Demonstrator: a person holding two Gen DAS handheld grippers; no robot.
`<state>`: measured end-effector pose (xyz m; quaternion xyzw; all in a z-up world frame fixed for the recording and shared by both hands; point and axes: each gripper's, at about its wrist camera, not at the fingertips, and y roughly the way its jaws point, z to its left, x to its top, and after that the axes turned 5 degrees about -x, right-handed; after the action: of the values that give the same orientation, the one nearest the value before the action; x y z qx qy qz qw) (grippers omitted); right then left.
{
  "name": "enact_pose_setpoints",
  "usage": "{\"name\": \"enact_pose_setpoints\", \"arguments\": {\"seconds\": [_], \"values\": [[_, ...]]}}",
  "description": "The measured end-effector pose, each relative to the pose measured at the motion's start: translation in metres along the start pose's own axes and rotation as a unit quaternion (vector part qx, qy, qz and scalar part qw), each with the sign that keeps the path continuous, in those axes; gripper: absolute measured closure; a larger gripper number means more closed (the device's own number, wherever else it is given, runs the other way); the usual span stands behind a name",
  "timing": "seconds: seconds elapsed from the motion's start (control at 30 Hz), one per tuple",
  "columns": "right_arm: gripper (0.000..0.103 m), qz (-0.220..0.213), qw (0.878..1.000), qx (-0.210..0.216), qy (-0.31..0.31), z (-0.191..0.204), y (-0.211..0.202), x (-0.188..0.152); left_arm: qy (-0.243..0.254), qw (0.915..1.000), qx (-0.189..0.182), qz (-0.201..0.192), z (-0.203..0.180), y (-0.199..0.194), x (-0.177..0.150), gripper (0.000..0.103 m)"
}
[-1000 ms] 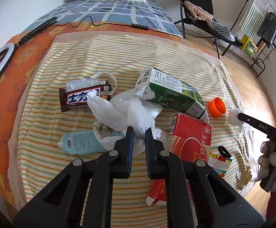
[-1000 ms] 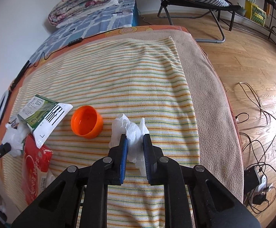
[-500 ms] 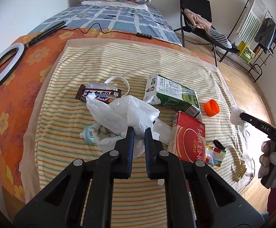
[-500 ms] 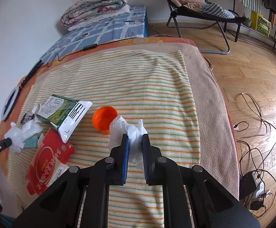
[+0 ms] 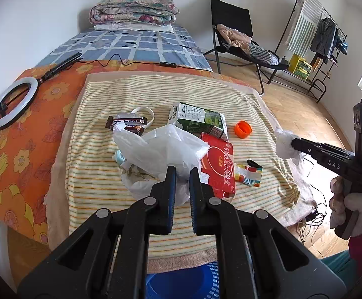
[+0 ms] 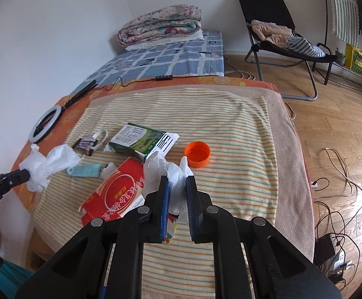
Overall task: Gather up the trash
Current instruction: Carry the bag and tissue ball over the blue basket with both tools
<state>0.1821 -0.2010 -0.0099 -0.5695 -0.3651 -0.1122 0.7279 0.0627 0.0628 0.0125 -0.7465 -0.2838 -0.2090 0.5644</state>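
Presently, the left gripper (image 5: 181, 172) is clamped on a white plastic bag (image 5: 161, 149), the right gripper (image 6: 177, 182) on crumpled white plastic (image 6: 171, 172), both above the striped towel (image 6: 230, 129).

"DAS" on right tongs (image 5: 291, 145) arm, red box (image 5: 219, 165) w/ Chinese chars, unreadable, green carton (image 5: 200, 120) print too small

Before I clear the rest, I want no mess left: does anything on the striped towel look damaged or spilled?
No spill shows. The red box lies flat with a torn-open end flap, and the green carton lies on its side with its top flap open. The orange cap sits alone, mouth up.
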Motion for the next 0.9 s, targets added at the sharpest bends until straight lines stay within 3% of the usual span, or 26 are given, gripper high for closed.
{"name": "enact_pose_setpoints", "arguments": {"seconds": [0.47, 0.9], "values": [[0.092, 0.019, 0.997, 0.076, -0.027, 0.065, -0.047, -0.085, 0.021, 0.9985, -0.001, 0.051, -0.017, -0.039, -0.091, 0.095], [0.092, 0.065, 0.993, 0.098, -0.030, 0.089, -0.050, -0.150, 0.034, 0.9917, -0.011, 0.123, -0.028, -0.029, -0.164, 0.095]]}}
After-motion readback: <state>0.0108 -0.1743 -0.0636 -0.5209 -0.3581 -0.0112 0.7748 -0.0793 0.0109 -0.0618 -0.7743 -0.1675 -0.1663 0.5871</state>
